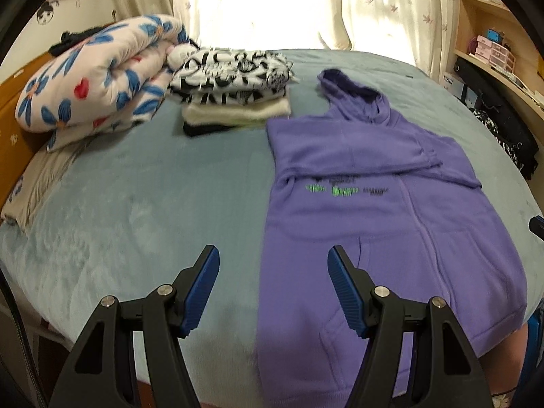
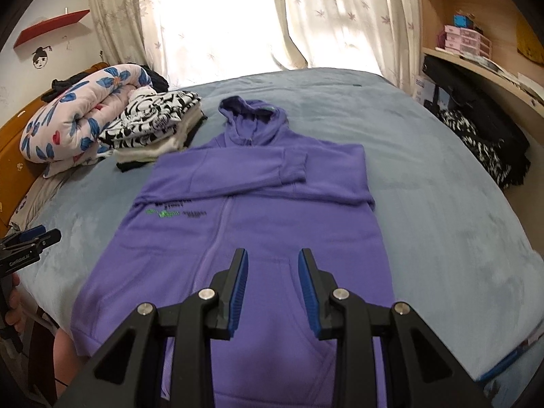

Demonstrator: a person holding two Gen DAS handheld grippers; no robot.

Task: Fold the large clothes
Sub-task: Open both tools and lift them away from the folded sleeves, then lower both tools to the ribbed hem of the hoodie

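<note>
A purple hoodie [image 1: 374,224] lies flat, front up, on the grey-blue bed [image 1: 136,204], hood toward the window, both sleeves folded across the chest. It also shows in the right wrist view [image 2: 258,224]. My left gripper [image 1: 272,255] is open and empty, hovering above the hoodie's left bottom edge. My right gripper [image 2: 272,258] is open and empty above the hoodie's front pocket. The left gripper also shows at the left edge of the right wrist view [image 2: 30,238].
A stack of folded clothes [image 1: 234,91] with a black-and-white top sits at the head of the bed beside a rolled floral quilt [image 1: 95,74]. Wooden shelves [image 2: 476,51] and dark clothes [image 2: 486,142] stand at the right. Curtains [image 2: 238,17] hang behind.
</note>
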